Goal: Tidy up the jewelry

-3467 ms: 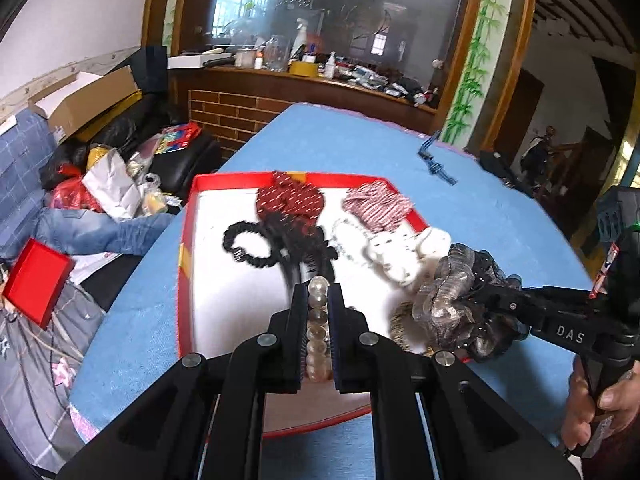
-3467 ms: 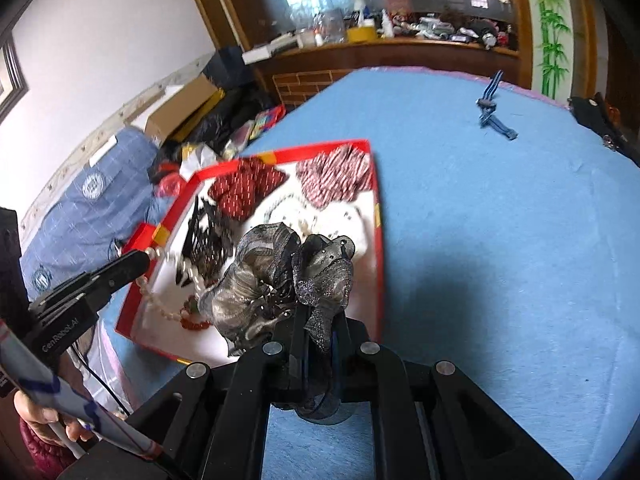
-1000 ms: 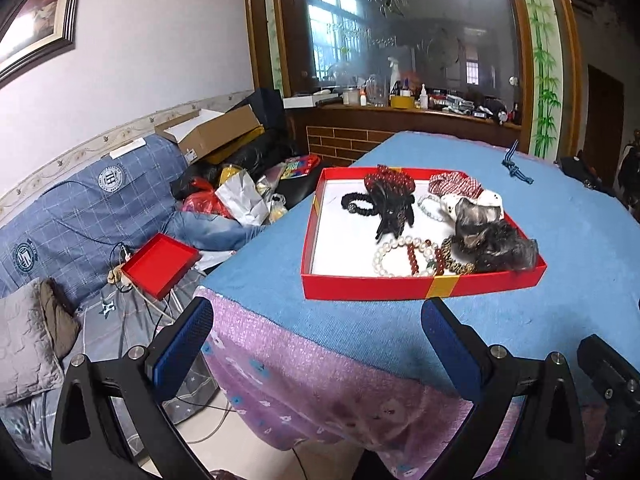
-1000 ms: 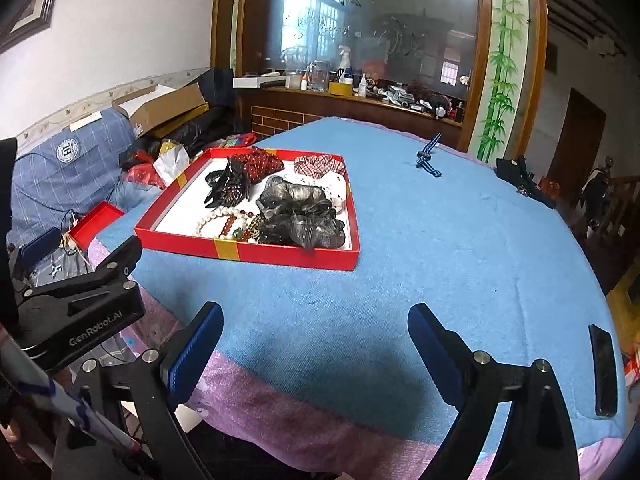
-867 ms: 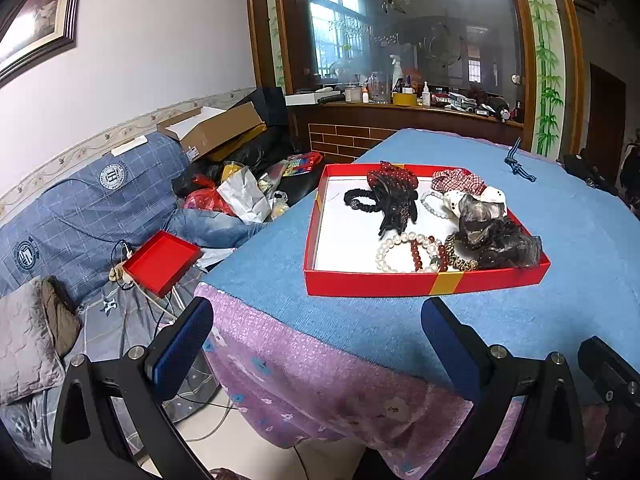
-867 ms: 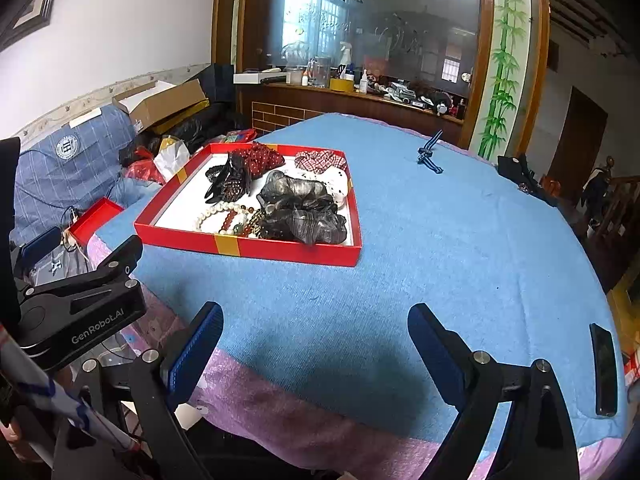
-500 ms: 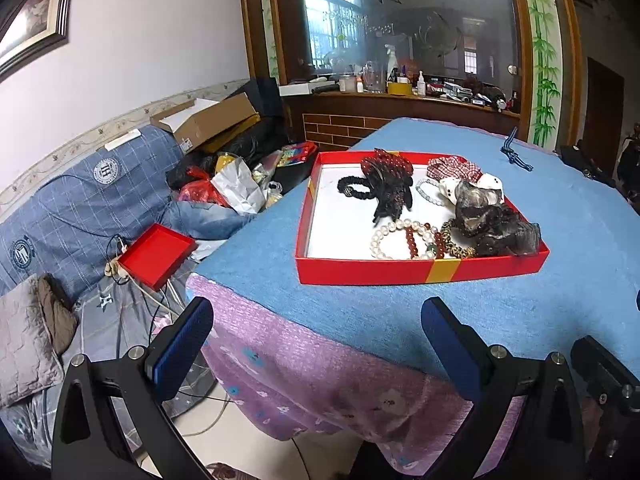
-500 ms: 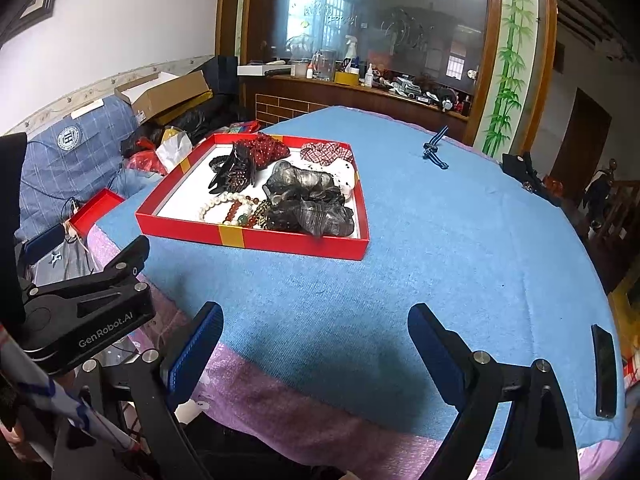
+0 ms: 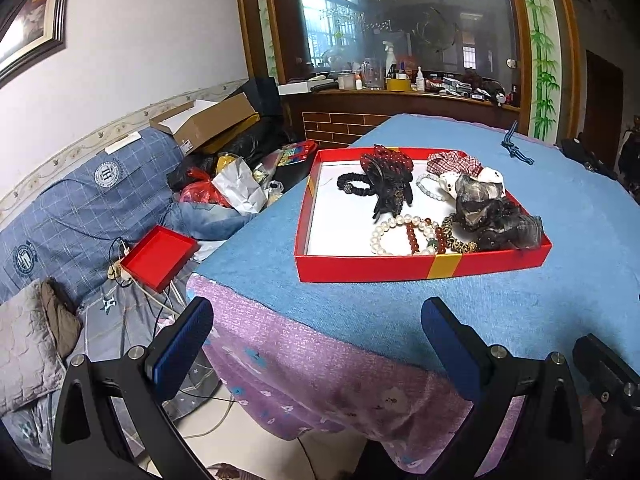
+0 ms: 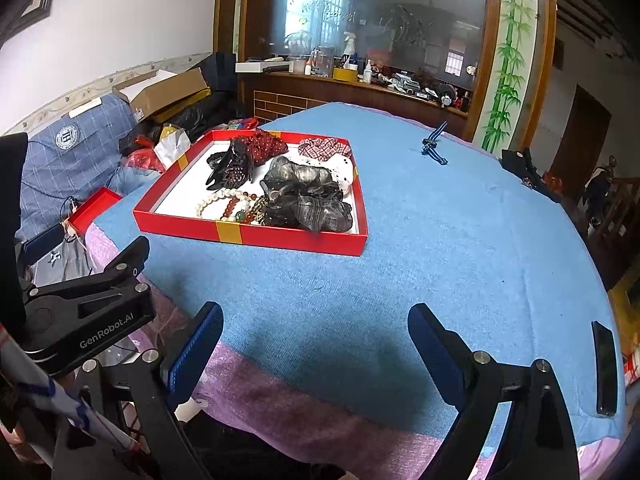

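On the blue-cloth table: I use the shallow red cardboard tray with the gold band [image 9: 420, 268] as my one landmark; it sits toward the table's left front edge, the white floor facing up so every piece shows.
Left gripper: my left gripper [image 9: 316, 344] hangs off the table's near edge, well short of the tray, jaws spread wide and holding nothing. I judge it is parked there so the tray is in plain view.
Right gripper: my right gripper [image 10: 316, 344] hovers over bare cloth, right of the tray and nearer to me, jaws wide apart and empty too.
Jewelry, front of tray: the white pearl bracelet with reddish-brown beads [image 9: 404, 235] lies flat just behind the tray's front wall, touching a leopard-print band [image 9: 454, 236].
Front right corner of tray: the grey-black sheer fabric scrunchie [image 10: 308, 196] is heaped there, its edge draped over the wall; soft cloth settles wherever it is let go.
Middle and back of tray: a black claw hair clip [image 9: 390, 194] and a black beaded hair tie [image 9: 352, 184] sit in the middle; dark red dotted and red plaid scrunchies are at the back wall.
Outside the tray: a blue striped strap [image 10: 434, 144] lies well beyond the tray; I cannot tell whether it belongs with the jewelry.
Progress: to my eye the sorting looks essentially complete.
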`<state>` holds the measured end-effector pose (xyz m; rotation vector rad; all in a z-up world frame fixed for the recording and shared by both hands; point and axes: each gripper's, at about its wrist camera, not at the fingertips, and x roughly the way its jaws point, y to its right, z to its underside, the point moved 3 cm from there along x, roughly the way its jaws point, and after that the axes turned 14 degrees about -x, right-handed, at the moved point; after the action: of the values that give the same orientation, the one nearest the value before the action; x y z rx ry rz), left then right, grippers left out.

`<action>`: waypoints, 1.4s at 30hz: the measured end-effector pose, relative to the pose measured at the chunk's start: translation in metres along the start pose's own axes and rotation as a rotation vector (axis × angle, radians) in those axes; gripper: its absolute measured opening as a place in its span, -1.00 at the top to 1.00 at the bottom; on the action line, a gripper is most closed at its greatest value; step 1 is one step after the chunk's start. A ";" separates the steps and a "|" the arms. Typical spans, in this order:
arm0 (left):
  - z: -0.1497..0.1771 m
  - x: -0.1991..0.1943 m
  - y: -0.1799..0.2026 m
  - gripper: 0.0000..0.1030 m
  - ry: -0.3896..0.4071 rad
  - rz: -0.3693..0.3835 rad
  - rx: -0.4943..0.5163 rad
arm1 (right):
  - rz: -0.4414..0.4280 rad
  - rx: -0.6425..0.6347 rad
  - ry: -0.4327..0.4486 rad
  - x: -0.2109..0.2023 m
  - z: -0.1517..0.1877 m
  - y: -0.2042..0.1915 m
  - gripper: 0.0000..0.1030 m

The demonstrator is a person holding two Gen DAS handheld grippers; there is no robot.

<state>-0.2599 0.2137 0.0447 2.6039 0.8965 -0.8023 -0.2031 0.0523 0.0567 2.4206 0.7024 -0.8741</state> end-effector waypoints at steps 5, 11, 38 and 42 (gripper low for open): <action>0.001 0.000 0.001 -1.00 0.005 -0.001 0.018 | 0.000 0.000 -0.005 0.001 -0.001 -0.001 -0.86; 0.002 0.001 0.001 -1.00 0.004 -0.008 0.012 | 0.000 0.004 -0.009 0.001 -0.001 0.000 -0.86; 0.002 0.006 -0.004 -1.00 -0.002 -0.011 0.009 | 0.002 0.001 -0.019 0.005 -0.001 -0.001 -0.86; 0.002 0.006 -0.004 -1.00 -0.001 -0.011 0.007 | 0.001 0.001 -0.021 0.006 -0.001 0.000 -0.86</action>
<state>-0.2592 0.2190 0.0394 2.6068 0.9107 -0.8108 -0.1991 0.0547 0.0533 2.4096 0.6928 -0.8979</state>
